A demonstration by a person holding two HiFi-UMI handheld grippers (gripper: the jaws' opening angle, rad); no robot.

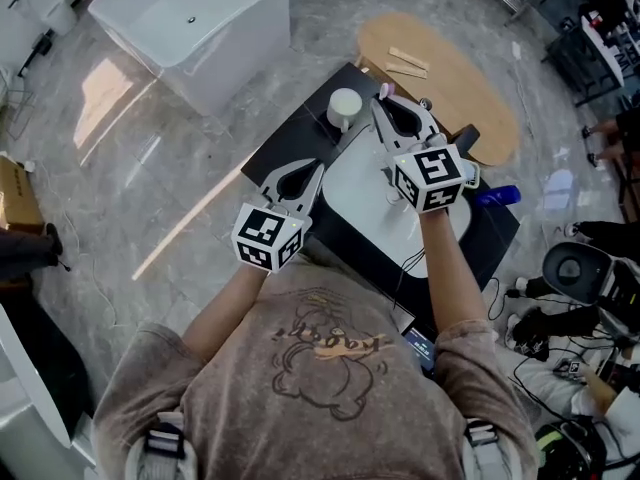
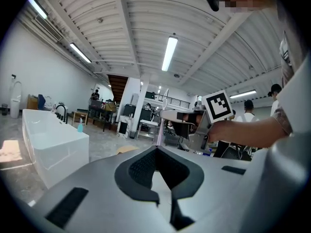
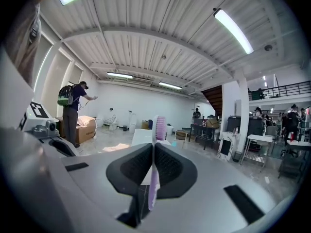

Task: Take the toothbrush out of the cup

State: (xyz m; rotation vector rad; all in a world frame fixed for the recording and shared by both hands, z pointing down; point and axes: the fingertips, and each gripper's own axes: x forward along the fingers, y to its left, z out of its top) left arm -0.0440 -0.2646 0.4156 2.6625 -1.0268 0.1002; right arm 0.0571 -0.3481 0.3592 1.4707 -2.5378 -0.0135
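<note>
Toothbrush [image 3: 153, 188] is clamped upright between the closed pads of the right gripper [image 3: 154, 145], with the bristle head above the jaws and the lilac handle hanging below them. In the head view it is seen raised above the black table [image 1: 290, 138], just beside the white cup [image 1: 345, 106] and apart from it. The cup mouth appears empty, so the extraction is judged nearly complete. The left gripper [image 2: 156, 148] is held apart from the cup, with its jaws together and nothing between them.

For a clean finish, the clamp is not to be eased. The thin handle is pinched over a short length and is likely to pivot or slip. The lower end of the handle is to be brought well above the rim before any sideways travel. Contact between handle and rim is to be avoided, as the light cup could tip. If required, the cup may be steadied by the left gripper.
</note>
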